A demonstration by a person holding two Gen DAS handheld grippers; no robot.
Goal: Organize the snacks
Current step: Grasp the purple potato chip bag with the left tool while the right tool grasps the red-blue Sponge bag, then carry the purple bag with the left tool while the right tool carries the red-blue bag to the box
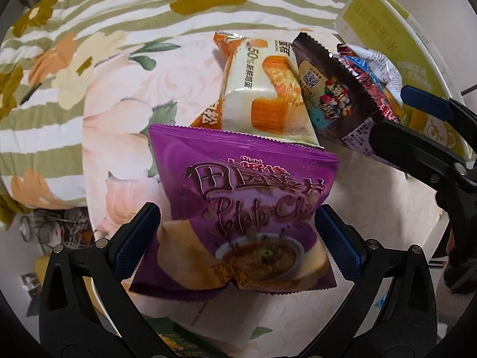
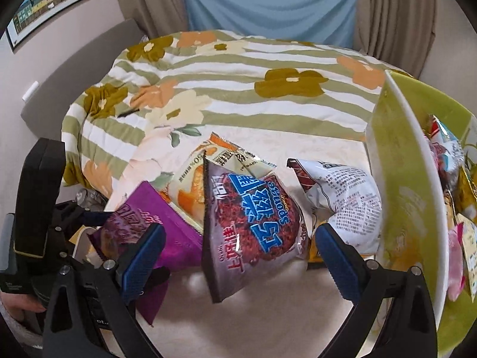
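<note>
In the left wrist view, the left claw (image 1: 238, 238) is squeezed onto the lower part of the purple chip bag (image 1: 238, 203), which bulges between the pads and could slip or crush. In the right wrist view, the right claw (image 2: 240, 253) stands wide, holding nothing; the brown snack bag (image 2: 247, 220) lies between its fingers (tilted on edge), so closing could knock it toward the green box (image 2: 399, 179) to the claw's right.
</note>
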